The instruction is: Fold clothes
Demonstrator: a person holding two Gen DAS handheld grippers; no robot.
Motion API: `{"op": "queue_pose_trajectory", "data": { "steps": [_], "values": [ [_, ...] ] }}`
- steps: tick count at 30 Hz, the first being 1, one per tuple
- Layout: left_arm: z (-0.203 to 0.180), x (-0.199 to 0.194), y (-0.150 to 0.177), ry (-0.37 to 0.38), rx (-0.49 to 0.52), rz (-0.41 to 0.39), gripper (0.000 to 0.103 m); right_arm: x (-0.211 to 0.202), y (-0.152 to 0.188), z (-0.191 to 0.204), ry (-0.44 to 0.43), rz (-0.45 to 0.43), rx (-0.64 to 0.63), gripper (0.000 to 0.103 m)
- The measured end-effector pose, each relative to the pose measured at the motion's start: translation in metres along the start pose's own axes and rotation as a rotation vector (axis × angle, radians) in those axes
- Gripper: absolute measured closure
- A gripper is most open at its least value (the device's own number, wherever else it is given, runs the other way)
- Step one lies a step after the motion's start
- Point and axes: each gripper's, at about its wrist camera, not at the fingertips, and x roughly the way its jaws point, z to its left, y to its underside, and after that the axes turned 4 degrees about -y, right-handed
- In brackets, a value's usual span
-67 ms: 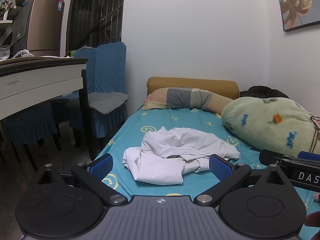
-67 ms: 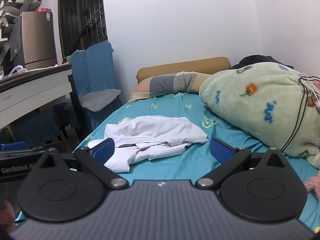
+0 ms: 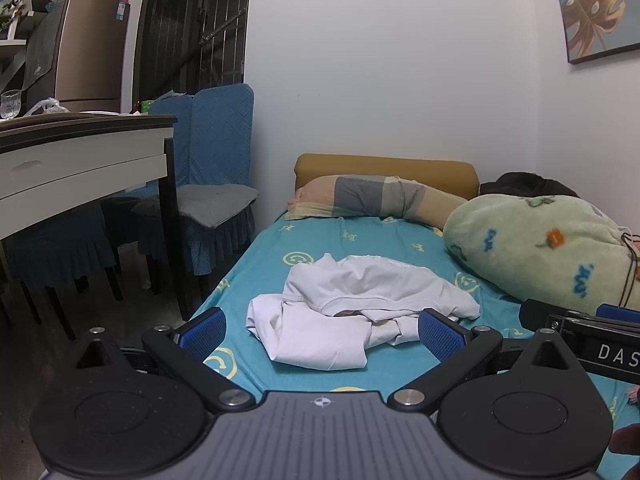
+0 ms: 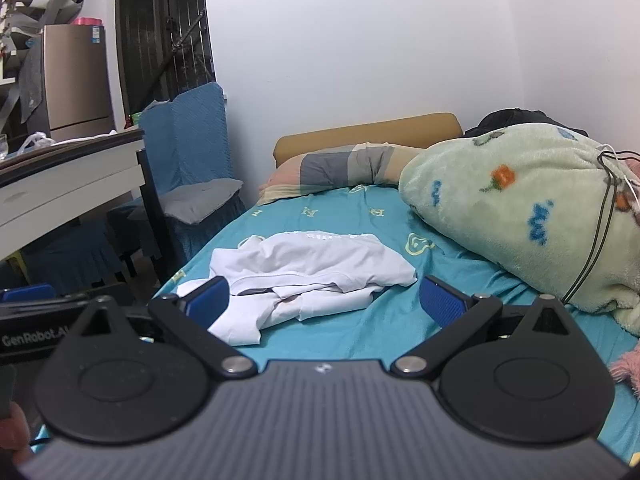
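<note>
A crumpled white garment (image 3: 352,304) lies on the teal bed sheet (image 3: 360,236), in the middle of the bed; it also shows in the right wrist view (image 4: 308,272). My left gripper (image 3: 322,334) is open and empty, held just short of the garment's near edge. My right gripper (image 4: 326,300) is open and empty, beside the left one, its left blue pad (image 4: 208,300) in front of the garment's near left part. The right gripper's body shows at the right edge of the left wrist view (image 3: 584,336).
A green fleece blanket bundle (image 3: 548,248) lies on the bed's right side. A striped pillow (image 3: 372,200) lies at the headboard. Blue-covered chairs (image 3: 208,184) and a white table (image 3: 80,156) stand left of the bed. A pink fluffy item (image 4: 628,364) lies at the near right.
</note>
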Motion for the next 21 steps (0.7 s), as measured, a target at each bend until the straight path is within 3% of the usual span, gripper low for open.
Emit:
{"op": "queue_pose_trajectory", "data": {
  "steps": [21],
  "values": [
    [0.002,0.001,0.0,0.005,-0.017,0.0,0.0,-0.005,0.0,0.002,0.013,-0.03,-0.016,0.0]
  ]
}}
